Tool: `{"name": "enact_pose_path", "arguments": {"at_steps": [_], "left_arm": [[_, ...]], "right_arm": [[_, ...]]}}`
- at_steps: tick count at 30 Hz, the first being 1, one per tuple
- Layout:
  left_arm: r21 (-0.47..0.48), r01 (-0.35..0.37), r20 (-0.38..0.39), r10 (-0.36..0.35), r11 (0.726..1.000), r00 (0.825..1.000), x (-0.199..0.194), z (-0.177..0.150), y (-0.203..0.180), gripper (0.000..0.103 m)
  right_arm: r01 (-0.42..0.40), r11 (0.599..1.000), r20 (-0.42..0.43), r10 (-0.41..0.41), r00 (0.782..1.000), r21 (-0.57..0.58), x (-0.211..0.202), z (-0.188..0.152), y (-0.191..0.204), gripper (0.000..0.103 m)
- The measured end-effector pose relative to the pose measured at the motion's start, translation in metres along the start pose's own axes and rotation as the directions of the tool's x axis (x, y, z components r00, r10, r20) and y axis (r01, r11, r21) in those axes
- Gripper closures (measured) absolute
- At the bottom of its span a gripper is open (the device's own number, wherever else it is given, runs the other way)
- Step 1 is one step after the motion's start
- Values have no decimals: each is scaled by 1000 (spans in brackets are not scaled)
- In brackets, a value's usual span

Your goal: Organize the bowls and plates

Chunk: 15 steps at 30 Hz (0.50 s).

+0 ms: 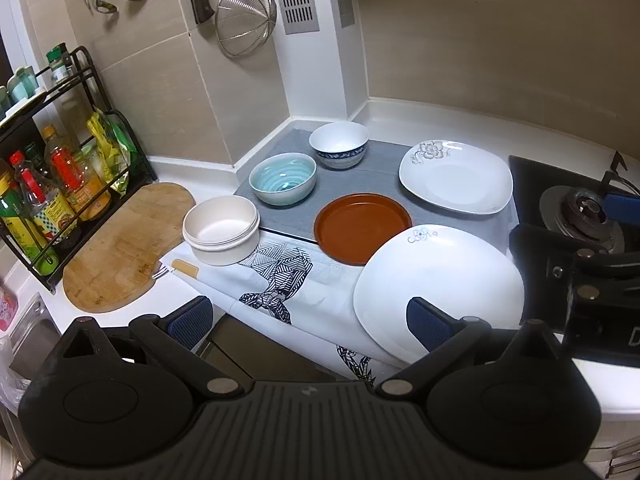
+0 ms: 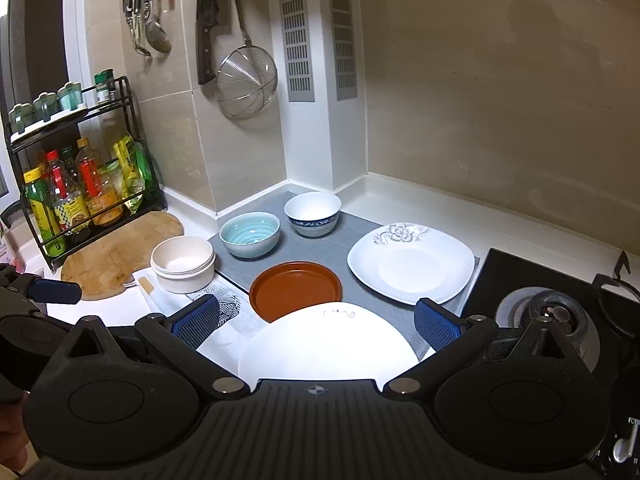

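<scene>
On the counter lie three plates: a near white plate (image 1: 436,284) (image 2: 328,344), a brown plate (image 1: 362,226) (image 2: 296,290) and a far white flowered plate (image 1: 456,176) (image 2: 412,264). Three bowls stand left of them: cream (image 1: 222,230) (image 2: 184,264), teal (image 1: 283,178) (image 2: 250,234), and blue-patterned white (image 1: 339,145) (image 2: 313,213). My left gripper (image 1: 308,320) is open and empty, above the counter's front edge, its right finger over the near white plate. My right gripper (image 2: 316,322) is open and empty, just above the near white plate; it also shows in the left wrist view (image 1: 580,240).
A grey mat (image 1: 360,184) and a patterned cloth (image 1: 280,280) lie under the dishes. A wooden cutting board (image 1: 120,248) and a bottle rack (image 1: 60,184) stand left. A gas burner (image 2: 556,320) is right. A strainer (image 2: 246,80) and knife (image 2: 208,28) hang on the wall.
</scene>
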<state>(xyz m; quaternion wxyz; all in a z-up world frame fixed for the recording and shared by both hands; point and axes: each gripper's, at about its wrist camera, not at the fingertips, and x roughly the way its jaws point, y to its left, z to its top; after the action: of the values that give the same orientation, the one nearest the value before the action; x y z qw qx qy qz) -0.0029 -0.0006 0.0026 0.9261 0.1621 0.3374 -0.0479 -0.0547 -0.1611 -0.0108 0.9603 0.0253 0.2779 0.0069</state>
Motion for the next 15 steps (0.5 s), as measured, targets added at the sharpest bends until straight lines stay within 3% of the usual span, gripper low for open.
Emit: {"name": "enact_pose_path", "arguments": {"at_steps": [15], "left_arm": [[-30,35,-20,-36,999,999,3,3,-7,0]], "right_arm": [[8,1000,6,-8,1000,11,-7,-3,-3,0]]}}
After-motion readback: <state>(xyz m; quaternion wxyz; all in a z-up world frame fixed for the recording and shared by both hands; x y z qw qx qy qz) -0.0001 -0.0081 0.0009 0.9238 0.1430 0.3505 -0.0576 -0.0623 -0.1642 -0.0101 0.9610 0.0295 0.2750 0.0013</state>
